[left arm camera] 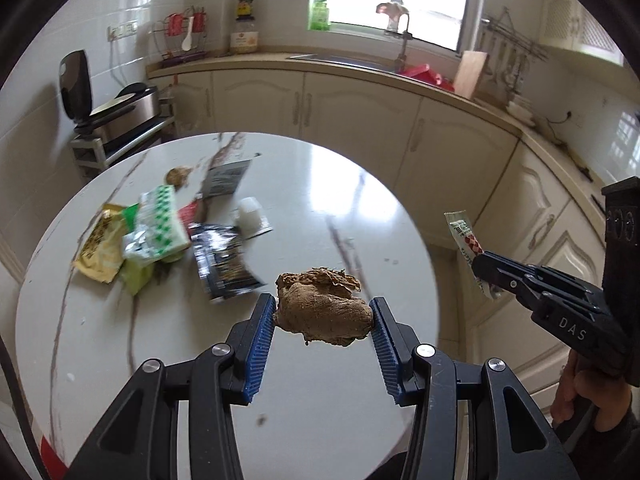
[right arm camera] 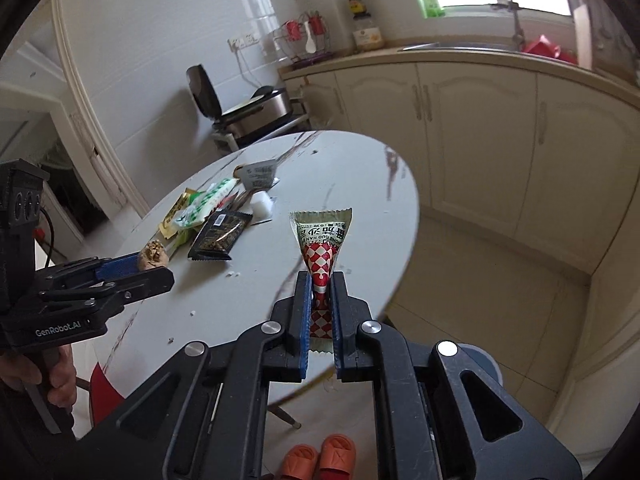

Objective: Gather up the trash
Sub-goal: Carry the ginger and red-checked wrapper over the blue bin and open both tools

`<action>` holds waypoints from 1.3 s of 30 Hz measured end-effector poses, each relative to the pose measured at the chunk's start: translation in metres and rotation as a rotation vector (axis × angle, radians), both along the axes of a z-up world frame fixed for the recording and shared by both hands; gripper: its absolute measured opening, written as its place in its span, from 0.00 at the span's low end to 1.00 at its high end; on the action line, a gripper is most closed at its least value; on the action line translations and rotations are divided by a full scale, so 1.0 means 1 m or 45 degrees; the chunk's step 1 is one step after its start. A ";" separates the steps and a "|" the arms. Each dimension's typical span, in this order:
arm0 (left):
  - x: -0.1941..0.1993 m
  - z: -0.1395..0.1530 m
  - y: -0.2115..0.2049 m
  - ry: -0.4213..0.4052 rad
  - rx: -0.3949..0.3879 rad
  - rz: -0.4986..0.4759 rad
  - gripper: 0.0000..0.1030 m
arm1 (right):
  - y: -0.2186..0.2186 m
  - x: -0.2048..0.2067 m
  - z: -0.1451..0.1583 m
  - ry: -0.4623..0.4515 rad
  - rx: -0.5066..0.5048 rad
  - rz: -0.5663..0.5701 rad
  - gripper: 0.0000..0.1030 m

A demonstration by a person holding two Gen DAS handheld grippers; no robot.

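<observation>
My left gripper (left arm camera: 324, 312) is shut on a crumpled brown paper wad (left arm camera: 322, 308) and holds it above the round white marble table (left arm camera: 320, 184). It also shows in the right wrist view (right arm camera: 154, 266) with the wad (right arm camera: 153, 254). My right gripper (right arm camera: 322, 280) is shut on a red-and-white checked sauce packet (right arm camera: 320, 240), held off the table's right edge; it shows in the left wrist view (left arm camera: 486, 270) with the packet (left arm camera: 466, 236). Several wrappers lie on the table's left: a yellow one (left arm camera: 100, 248), a green-and-white one (left arm camera: 158, 224), a black one (left arm camera: 222, 260).
A small white cup (left arm camera: 250, 212), a grey packet (left arm camera: 226, 178) and a second brown wad (left arm camera: 178, 176) lie farther back. Cream cabinets (left arm camera: 360, 120) and a sink counter ring the far side. Orange slippers (right arm camera: 320, 458) sit on the floor below.
</observation>
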State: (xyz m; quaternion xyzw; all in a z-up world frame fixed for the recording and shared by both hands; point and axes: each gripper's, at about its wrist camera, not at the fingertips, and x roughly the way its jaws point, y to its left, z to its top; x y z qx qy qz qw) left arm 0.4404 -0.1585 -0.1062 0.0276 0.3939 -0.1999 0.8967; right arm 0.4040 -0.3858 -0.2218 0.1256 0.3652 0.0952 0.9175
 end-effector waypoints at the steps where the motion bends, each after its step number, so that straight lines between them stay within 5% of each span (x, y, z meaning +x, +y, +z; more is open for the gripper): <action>1: 0.001 0.001 -0.017 0.001 -0.002 -0.036 0.43 | -0.012 -0.008 0.001 -0.007 -0.003 -0.040 0.09; 9: 0.012 -0.023 -0.148 0.060 0.067 -0.341 0.43 | -0.099 -0.053 -0.023 0.043 0.028 -0.277 0.09; 18: 0.048 -0.067 -0.229 0.133 0.205 -0.418 0.47 | -0.150 -0.055 -0.076 0.166 0.078 -0.391 0.10; 21: 0.057 -0.071 -0.238 0.116 0.231 -0.395 0.63 | -0.159 -0.051 -0.091 0.196 0.096 -0.396 0.10; 25: 0.062 -0.078 -0.237 0.093 0.244 -0.372 0.63 | -0.158 -0.040 -0.105 0.213 0.130 -0.382 0.12; 29: 0.056 -0.076 -0.236 0.063 0.264 -0.356 0.65 | -0.153 -0.037 -0.109 0.203 0.140 -0.380 0.25; 32: 0.048 -0.067 -0.226 0.041 0.252 -0.346 0.66 | -0.144 -0.041 -0.097 0.180 0.120 -0.388 0.40; 36: 0.031 -0.050 -0.212 0.002 0.208 -0.335 0.67 | -0.135 -0.054 -0.071 0.125 0.088 -0.395 0.48; 39: 0.011 -0.032 -0.198 -0.052 0.176 -0.326 0.78 | -0.122 -0.065 -0.046 0.081 0.056 -0.397 0.53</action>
